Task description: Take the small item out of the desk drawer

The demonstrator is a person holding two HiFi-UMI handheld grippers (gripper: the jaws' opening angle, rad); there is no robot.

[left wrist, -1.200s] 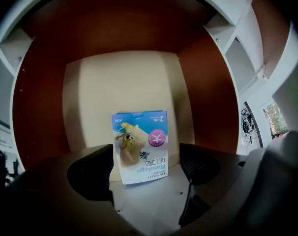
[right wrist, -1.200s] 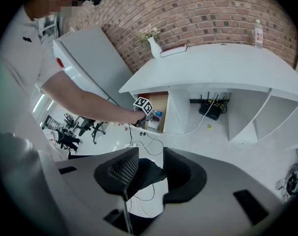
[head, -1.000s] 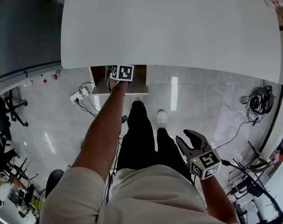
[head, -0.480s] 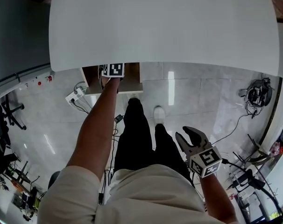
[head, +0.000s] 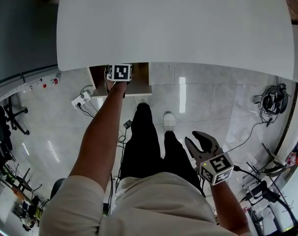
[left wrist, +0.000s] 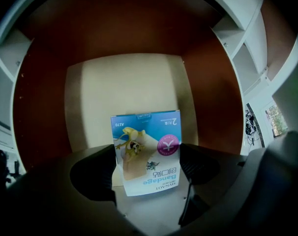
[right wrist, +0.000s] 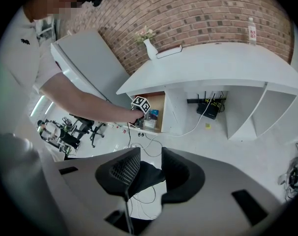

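Observation:
The desk drawer (head: 139, 85) stands pulled out under the white desk top (head: 173, 23). My left gripper (head: 120, 73) reaches into it, its jaws hidden under the marker cube in the head view. In the left gripper view, the left gripper (left wrist: 147, 171) is shut on a small blue-and-white bandage box (left wrist: 146, 151), which stands upright with a pad pressing on each side above the drawer's pale floor (left wrist: 129, 92). My right gripper (head: 198, 144) hangs low beside the person's leg. Its jaws are closing and hold nothing (right wrist: 150, 166). The right gripper view shows the box (right wrist: 153, 114) at the drawer.
A white vase (right wrist: 150, 47) and a bottle (right wrist: 252, 32) stand on the desk top. Cables and a power strip (head: 81, 101) lie on the tiled floor left of the drawer. Office chairs (head: 11, 114) stand at the far left. The person's legs (head: 146, 141) are below the drawer.
The head view has shifted slightly. My left gripper stays at the drawer. My right gripper stays by the leg, its jaws a little narrower.

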